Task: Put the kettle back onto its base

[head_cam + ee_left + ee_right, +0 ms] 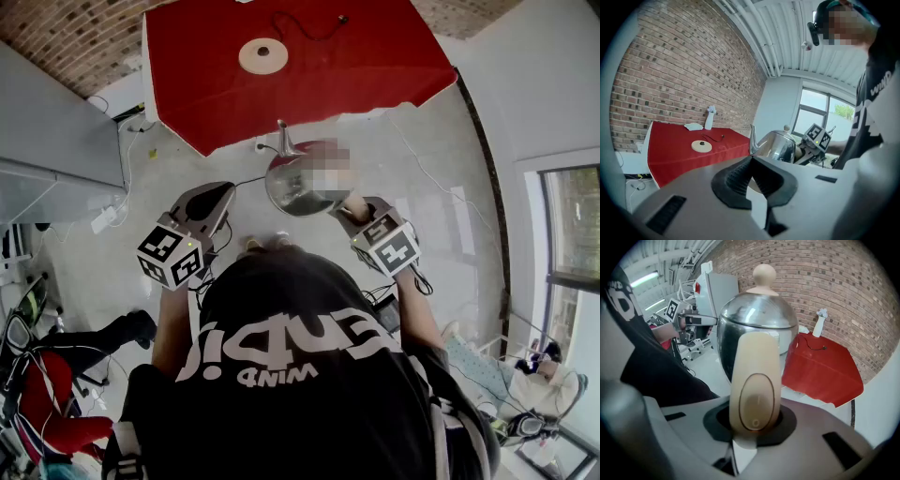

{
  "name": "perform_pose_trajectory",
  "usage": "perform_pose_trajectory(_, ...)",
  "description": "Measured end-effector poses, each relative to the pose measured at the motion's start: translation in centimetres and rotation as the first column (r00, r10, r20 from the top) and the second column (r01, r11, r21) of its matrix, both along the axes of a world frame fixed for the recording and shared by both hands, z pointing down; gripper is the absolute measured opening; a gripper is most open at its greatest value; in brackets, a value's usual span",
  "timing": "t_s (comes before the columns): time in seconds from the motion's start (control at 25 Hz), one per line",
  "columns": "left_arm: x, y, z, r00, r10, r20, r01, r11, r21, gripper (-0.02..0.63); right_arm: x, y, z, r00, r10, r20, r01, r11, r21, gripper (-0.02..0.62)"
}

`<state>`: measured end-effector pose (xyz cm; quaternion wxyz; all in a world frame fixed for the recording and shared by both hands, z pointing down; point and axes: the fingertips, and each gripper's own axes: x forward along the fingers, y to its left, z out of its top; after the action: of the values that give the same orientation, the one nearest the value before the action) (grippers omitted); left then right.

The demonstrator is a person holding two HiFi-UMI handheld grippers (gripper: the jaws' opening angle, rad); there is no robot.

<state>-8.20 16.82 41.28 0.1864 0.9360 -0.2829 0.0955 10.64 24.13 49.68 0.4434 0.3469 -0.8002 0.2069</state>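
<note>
Counter [375, 66]: draped in red cloth, ahead of the person, far side against a brick wall.

Kettle [295, 187]: steel, round-bodied, pale knob on the lid, upright, spout toward the counter. It is held in the air over the pale floor, short of the counter's near corner. It is not on its base and well apart from it.

Right gripper [349, 214]: jaws clamped on the kettle's cream handle [754, 394], low down by the switch. It carries the whole weight, tilted steeply down.

Left gripper [217, 195]: beside the kettle and clear of it. Jaws closed, nothing between them, taking no part.

Base [263, 55]: flat pale disc with a dark centre stud, lying bare on the red cloth toward the far side. A black cord [309, 28] trails from it.

Progress, as judged: pickup done, carry under way. Left to do: bring the kettle over the counter, centre it above the stud, lower it level until seated, then release the handle.
</note>
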Motion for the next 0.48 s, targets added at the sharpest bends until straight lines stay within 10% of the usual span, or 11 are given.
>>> perform_pose_trajectory(0.48, 0.74, -0.41, 0.05, 1.0, 0.006, -0.013, -0.006, 1.0, -0.014, 0.009, 0.83, -0.84, 0.36, 1.0, 0.015, 0.007, -0.015, 1.0, -0.001, 0.071)
